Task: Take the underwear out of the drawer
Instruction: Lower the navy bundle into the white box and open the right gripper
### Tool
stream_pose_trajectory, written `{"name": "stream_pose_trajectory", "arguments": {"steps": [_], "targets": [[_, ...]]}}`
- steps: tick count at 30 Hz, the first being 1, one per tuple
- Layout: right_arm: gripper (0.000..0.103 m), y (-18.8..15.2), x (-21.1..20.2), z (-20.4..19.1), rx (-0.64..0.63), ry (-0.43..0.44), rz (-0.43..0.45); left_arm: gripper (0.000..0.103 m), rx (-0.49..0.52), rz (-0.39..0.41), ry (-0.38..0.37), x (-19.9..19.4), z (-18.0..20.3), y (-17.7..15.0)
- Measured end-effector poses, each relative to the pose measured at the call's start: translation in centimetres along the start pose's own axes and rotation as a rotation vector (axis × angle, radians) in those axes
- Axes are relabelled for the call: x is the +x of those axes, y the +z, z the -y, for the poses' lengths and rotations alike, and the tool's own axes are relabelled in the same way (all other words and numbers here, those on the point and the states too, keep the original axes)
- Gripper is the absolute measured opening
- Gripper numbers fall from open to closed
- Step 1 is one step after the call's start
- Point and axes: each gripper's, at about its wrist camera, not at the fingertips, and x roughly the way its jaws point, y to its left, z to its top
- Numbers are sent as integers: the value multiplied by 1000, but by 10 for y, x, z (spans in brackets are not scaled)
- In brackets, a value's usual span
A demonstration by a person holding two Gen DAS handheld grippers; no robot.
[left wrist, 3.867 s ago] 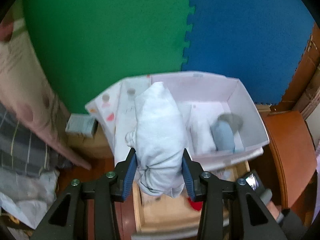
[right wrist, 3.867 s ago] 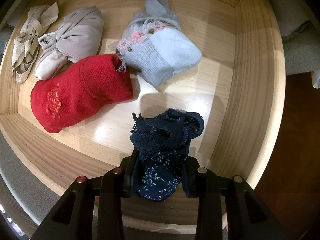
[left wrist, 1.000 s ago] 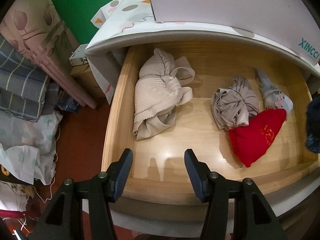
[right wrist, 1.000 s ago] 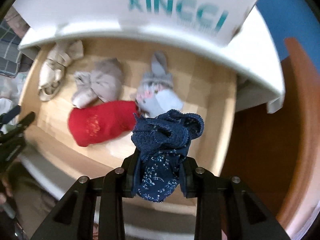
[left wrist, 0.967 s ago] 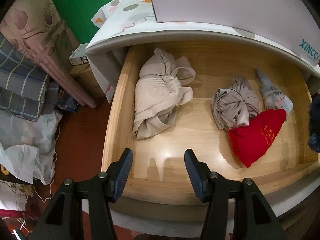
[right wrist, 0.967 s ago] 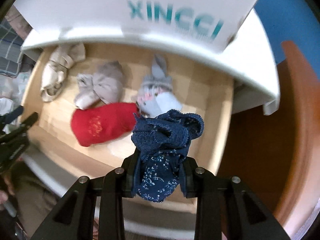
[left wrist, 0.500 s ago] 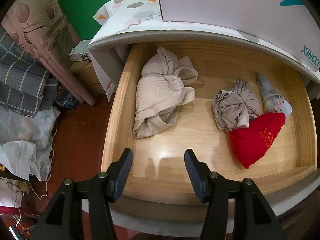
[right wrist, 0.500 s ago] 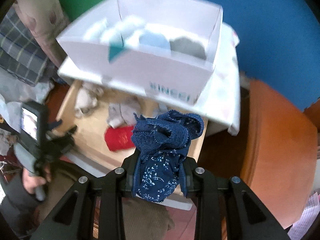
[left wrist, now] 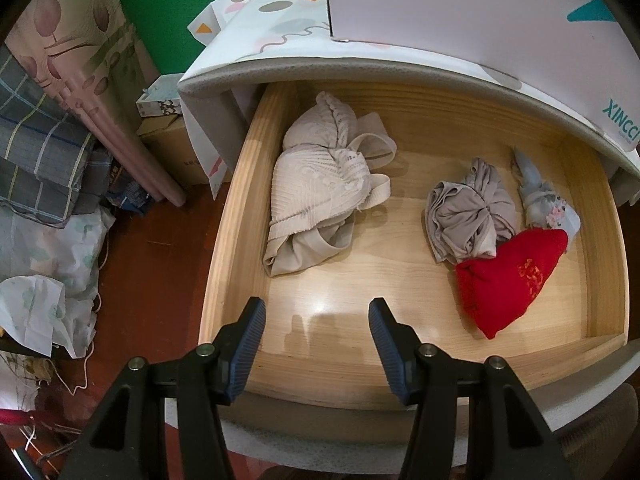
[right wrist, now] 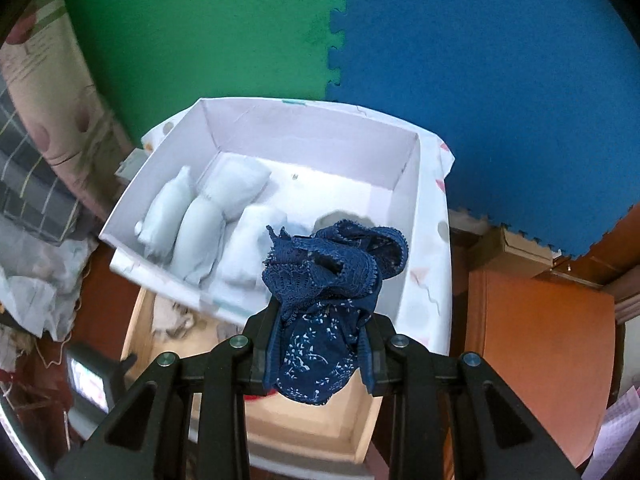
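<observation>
The open wooden drawer (left wrist: 224,248) holds a beige ribbed piece (left wrist: 320,196), a grey bundle (left wrist: 468,212), a pale blue floral piece (left wrist: 544,200) and a red piece (left wrist: 508,280). My left gripper (left wrist: 316,316) is open and empty above the drawer's front edge. My right gripper (right wrist: 320,344) is shut on navy lace underwear (right wrist: 328,280) and holds it high above the drawer (right wrist: 340,436), in front of the white box (right wrist: 408,184). The box holds several pale folded pieces (right wrist: 200,232).
The white box stands on the patterned cabinet top (left wrist: 280,12) above the drawer. Plaid and floral fabric (left wrist: 44,152) lies piled on the floor to the left. An orange-brown cabinet (right wrist: 540,344) stands to the right. Green and blue foam mats (right wrist: 332,20) cover the wall.
My right gripper has risen out of the drawer with the navy underwear, up to the level of the white box. My left gripper, open, has shifted slightly over the drawer's front.
</observation>
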Motion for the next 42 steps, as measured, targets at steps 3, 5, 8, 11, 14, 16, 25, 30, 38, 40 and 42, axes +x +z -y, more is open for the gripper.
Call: {"name": "stream_pose_trajectory", "arguments": {"steps": [3, 5, 8, 11, 14, 16, 25, 30, 38, 40, 42], "targets": [[28, 13, 14, -1, 14, 1, -17, 55, -14, -3, -13, 1, -2, 0], [29, 18, 25, -3, 10, -7, -32, 55, -21, -5, -20, 1, -3, 0], [29, 25, 40, -6, 7, -18, -50, 55, -33, -6, -31, 2, -5, 0], [29, 29, 56, -7, 12, -20, -69, 55, -45, -8, -44, 1, -7, 0], [30, 32, 71, -9, 10, -25, -92, 55, -44, -8, -47, 2, -6, 0], [31, 32, 79, -9, 9, -27, -105, 55, -42, -8, -46, 2, -6, 0], [42, 31, 88, -11, 12, -16, -101, 55, -34, -15, -44, 2, -5, 2], [58, 32, 70, -10, 2, -28, -65, 55, -37, -22, -48, 3, -5, 1], [58, 14, 21, -8, -16, 31, -2, 55, -45, -33, -56, 4, -8, 1], [59, 4, 10, -9, -35, 54, 8, 55, -50, -36, -59, 5, -9, 1], [61, -12, 0, -8, -58, 70, 17, 55, -56, -36, -60, 5, -9, 1]]}}
